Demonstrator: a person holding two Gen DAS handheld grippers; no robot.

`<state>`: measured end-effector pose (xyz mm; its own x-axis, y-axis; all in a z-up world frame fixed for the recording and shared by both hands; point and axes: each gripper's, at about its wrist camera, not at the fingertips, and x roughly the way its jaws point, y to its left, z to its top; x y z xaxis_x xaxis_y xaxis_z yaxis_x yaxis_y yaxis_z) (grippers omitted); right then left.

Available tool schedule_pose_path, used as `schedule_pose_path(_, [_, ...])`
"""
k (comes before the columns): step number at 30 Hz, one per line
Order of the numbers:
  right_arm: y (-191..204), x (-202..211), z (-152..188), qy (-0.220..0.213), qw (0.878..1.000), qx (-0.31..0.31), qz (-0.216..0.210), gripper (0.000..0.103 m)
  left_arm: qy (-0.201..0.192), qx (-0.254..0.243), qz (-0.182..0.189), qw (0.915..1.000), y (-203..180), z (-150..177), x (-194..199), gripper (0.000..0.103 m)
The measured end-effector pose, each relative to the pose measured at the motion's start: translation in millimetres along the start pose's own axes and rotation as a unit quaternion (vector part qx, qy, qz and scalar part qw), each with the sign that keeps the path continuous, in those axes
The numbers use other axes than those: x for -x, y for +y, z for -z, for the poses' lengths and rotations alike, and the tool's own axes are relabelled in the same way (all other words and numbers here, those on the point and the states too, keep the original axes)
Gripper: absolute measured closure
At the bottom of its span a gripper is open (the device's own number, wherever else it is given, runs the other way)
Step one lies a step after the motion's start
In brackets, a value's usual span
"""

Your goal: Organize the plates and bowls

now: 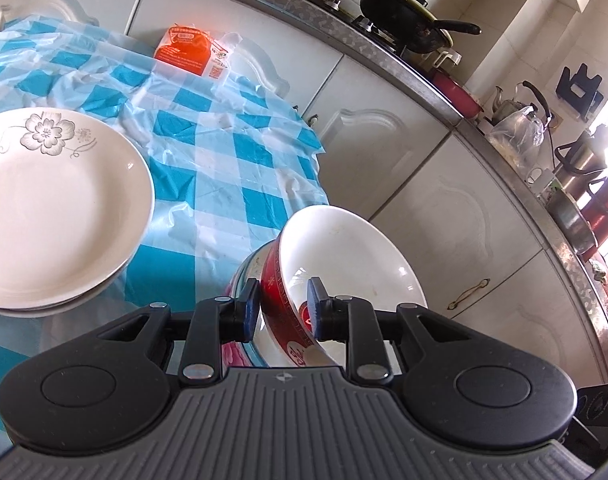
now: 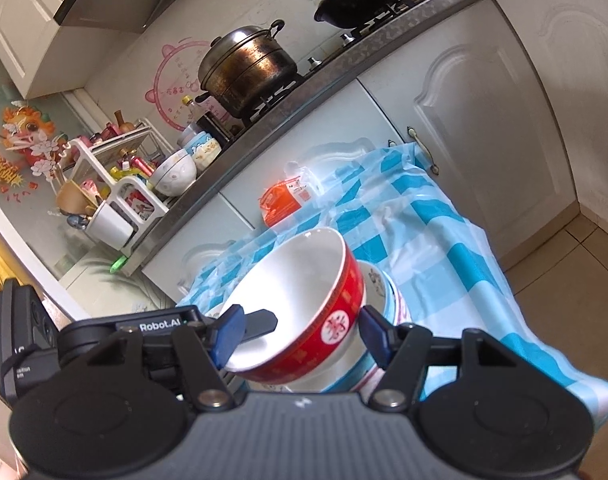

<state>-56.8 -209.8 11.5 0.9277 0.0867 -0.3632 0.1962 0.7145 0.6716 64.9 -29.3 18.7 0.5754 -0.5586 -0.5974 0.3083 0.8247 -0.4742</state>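
Your left gripper (image 1: 283, 307) is clamped on the near wall of the red bowl (image 1: 344, 276), one pad outside on the red band, one inside on the white. The bowl sits tilted, leaning into the bowl stack (image 1: 244, 280) at the edge of the checked tablecloth (image 1: 224, 152). The right gripper (image 2: 300, 332) has its fingers spread, straddling the same bowl; the left pad looks to touch the rim, and the right pad sits just beside the outer wall, not clearly touching.

My read: you're seating the red bowl onto the stack.
- Level it before letting go. Tilted like this, it could slide off toward the floor side.
- Use the right gripper only to steady the far side. Don't squeeze against the left grip.
- Release the left only once the base is nested and the rim is flat.
- The stack is close to the table edge, so push inward, not outward.

The plates (image 1: 56, 208) are well apart on the left, white with a flower print, apparently two stacked.

Hard to make out:
- How many bowls are under the red one, since your grippers cover the base.
- Whether the red bowl's foot touches the bowl below.
- The plate stack is cut off at the left edge of the view.
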Motion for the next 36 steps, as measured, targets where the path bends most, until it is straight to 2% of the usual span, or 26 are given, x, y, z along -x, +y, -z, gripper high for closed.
schedule_pose_path(4, [2.5, 3.8, -0.2, -0.011, 1.000, 0.006, 0.013, 0.032, -0.008, -0.009, 0.010, 0.9999, 0.0, 0.7, 3.2, 0.062])
schedule_pose_path(6, [2.4, 5.7, 0.6, -0.016, 1.000, 0.009, 0.016, 0.032, -0.026, -0.021, 0.009, 0.9994, -2.3, 2.0, 7.9, 0.059])
schedule_pose_path(8, [2.0, 6.5, 0.0, -0.018, 1.000, 0.006, 0.014, 0.032, -0.043, -0.031, 0.006, 0.9986, -3.7, 2.1, 12.9, 0.043])
schedule_pose_path(10, [3.3, 7.4, -0.5, -0.023, 1.000, 0.009, 0.018, 0.032, -0.053, -0.039, 0.000, 0.9979, -3.5, 1.5, 15.7, 0.043])
schedule_pose_path(16, [8.1, 8.7, 0.0, -0.031, 0.999, 0.009, 0.013, 0.029, -0.040, -0.033, -0.025, 0.9983, 5.4, 0.6, 7.9, 0.046])
schedule_pose_path(22, [12.2, 10.8, 0.5, -0.042, 0.999, 0.014, 0.016, 0.021, -0.047, -0.030, -0.034, 0.9979, 11.0, 4.6, 19.4, 0.044])
schedule_pose_path(24, [14.2, 11.9, 1.1, -0.048, 0.998, 0.016, 0.022, 0.015, -0.051, -0.036, -0.041, 0.9972, 12.3, 7.9, 26.2, 0.043])
schedule_pose_path(27, [18.0, 12.7, 2.7, -0.056, 0.998, 0.024, 0.032, 0.011, -0.058, -0.048, -0.055, 0.9956, 16.5, 12.7, 35.4, 0.040])
schedule_pose_path(36, [35.2, 9.8, 15.2, -0.055, 0.996, 0.046, 0.046, 0.005, -0.081, -0.062, -0.110, 0.9887, 41.6, 22.6, 73.7, 0.011])
